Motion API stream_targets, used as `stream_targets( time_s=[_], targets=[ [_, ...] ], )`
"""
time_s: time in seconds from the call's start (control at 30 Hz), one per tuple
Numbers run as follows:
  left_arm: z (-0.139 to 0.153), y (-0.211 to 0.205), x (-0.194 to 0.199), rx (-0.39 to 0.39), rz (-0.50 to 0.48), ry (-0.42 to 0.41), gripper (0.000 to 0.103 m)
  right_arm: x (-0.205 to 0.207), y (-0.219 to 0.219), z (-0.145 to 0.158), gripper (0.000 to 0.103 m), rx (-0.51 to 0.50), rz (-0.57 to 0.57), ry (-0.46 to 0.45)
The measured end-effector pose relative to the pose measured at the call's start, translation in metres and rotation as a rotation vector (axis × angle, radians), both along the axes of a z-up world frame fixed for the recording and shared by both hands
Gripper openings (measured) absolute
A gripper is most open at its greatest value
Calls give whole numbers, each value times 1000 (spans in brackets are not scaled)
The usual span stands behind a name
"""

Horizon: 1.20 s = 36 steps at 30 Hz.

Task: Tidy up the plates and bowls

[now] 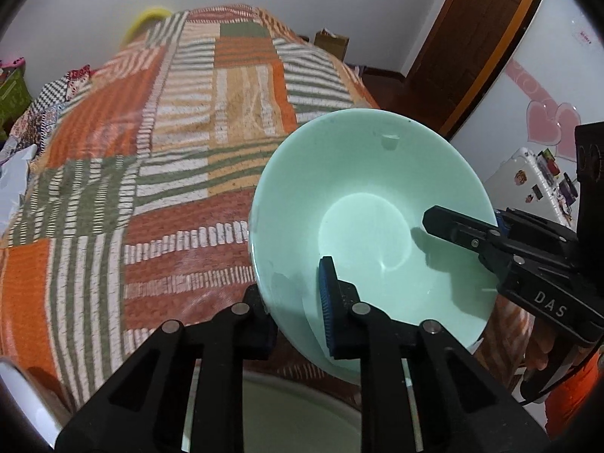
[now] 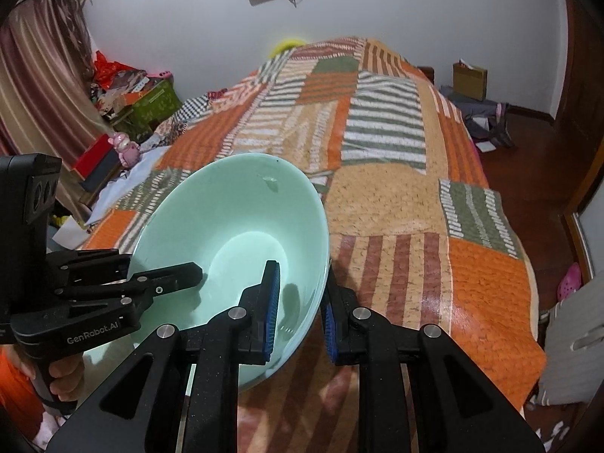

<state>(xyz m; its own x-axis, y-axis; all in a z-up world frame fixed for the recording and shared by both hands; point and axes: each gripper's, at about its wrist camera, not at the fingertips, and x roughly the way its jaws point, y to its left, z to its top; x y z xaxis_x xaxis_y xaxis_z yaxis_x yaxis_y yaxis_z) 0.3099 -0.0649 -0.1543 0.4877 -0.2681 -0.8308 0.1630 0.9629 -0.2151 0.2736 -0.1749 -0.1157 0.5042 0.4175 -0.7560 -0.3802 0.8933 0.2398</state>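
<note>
A mint-green bowl (image 1: 362,196) (image 2: 226,219) hangs tilted above the patchwork bed cover (image 1: 151,151) (image 2: 396,207), held from both sides. My left gripper (image 1: 290,283) is shut on the bowl's left rim, with its blue-padded finger inside and the other finger outside the wall. My right gripper (image 2: 302,287) is shut on the opposite rim in the same way. Each view shows the other gripper: the right one (image 1: 464,226) and the left one (image 2: 158,264), each with one finger reaching into the bowl. The bowl is empty.
A pale round dish (image 1: 294,411) lies just under the left gripper, mostly hidden. Boxes and clutter (image 2: 151,102) crowd the floor left of the bed. Right of it are a paper bag (image 2: 470,81), a wooden door (image 1: 472,37) and a white fridge (image 1: 536,177).
</note>
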Motion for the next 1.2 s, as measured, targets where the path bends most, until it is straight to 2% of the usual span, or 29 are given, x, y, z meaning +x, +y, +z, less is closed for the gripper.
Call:
stream_targets(
  time_s=[0.2,0.47,0.93,1.2],
  targets=[
    [25,13,-21,-6,35,-50,19,-16,15,20,19,4,23,-42],
    [47,41,-56,8,92,-93,19,-33,43,31,19,28,70,-68],
    [75,111,-128,41,229,-149,19,-66,107,39,18,80,202,-90],
    [75,148,-164,59,301,-155,19,-80,148,35,19,94,280,-75]
  ],
)
